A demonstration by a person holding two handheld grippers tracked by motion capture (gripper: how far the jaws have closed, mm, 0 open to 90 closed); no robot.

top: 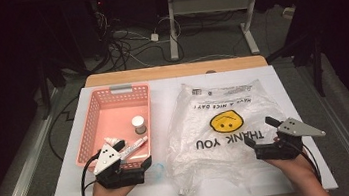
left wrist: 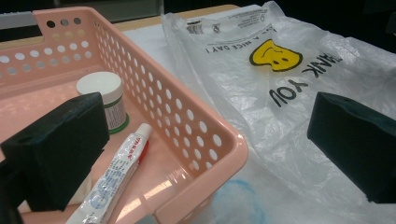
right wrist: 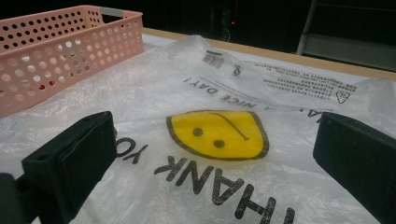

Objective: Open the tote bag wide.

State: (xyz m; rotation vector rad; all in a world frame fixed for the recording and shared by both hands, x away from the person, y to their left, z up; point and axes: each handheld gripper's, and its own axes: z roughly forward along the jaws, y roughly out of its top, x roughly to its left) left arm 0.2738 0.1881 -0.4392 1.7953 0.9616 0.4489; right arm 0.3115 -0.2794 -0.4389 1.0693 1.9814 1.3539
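left claw [top: 128, 160]: wide open, nothing in it, sitting at the near end of the pink basket; in the left gripper view one jaw is over the basket floor and the other out over the bag
right claw [top: 263, 137]: also spread open and empty, low over the near right part of the plastic bag, jaws either side of the smiley in the right gripper view
plastic bag [top: 216, 123]: clear crinkly one lying flat-ish on the desk right of the basket, yellow smiley and "THANK YOU" print, upside down from the person's side; its left edge comes up just beside the basket wall
basket [top: 94, 108]: pink, holes all over the sides, on the left half of the desk, grey handle piece at the far end
tube [top: 132, 147]: white with red print, lying on the basket floor near the left claw
jar [top: 138, 124]: small, white lid, standing upright in the basket a bit past the tube
small bottle [top: 112, 141]: white, lying in the basket near corner, partly behind the claw's grey plate
blue thing [top: 157, 171]: pale bluish blob on the desk between basket corner and bag, can't tell what it is
desk [top: 282, 90]: white top, wood strip along the far edge
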